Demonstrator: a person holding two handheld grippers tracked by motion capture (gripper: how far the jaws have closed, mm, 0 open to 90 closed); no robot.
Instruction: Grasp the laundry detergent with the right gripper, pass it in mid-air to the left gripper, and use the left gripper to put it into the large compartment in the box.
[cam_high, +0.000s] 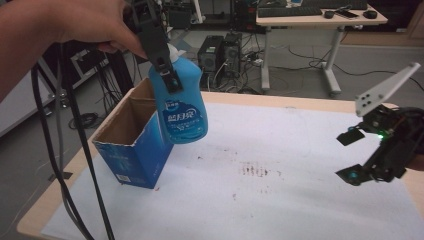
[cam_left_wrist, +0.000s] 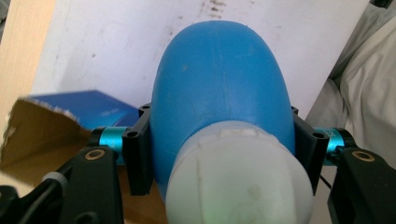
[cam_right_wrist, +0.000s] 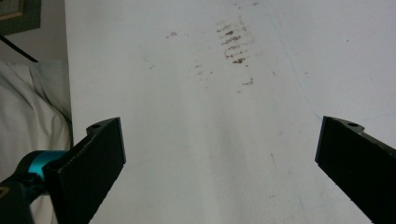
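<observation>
Table: a white sheet (cam_high: 280, 200) with brown marks covers the wooden top.
Left gripper (cam_high: 167, 70): upper left of the high view, squeezed tight on the blue bottle (cam_high: 181, 107), up in the air.
Box (cam_high: 131, 145): open cardboard, just below the bottle.
Right gripper (cam_high: 352, 155): right edge, jaws wide apart, holding nothing.

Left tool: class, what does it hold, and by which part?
The left tool grips the blue bottle by its upper shoulder, below the white cap, above the open box.
</observation>
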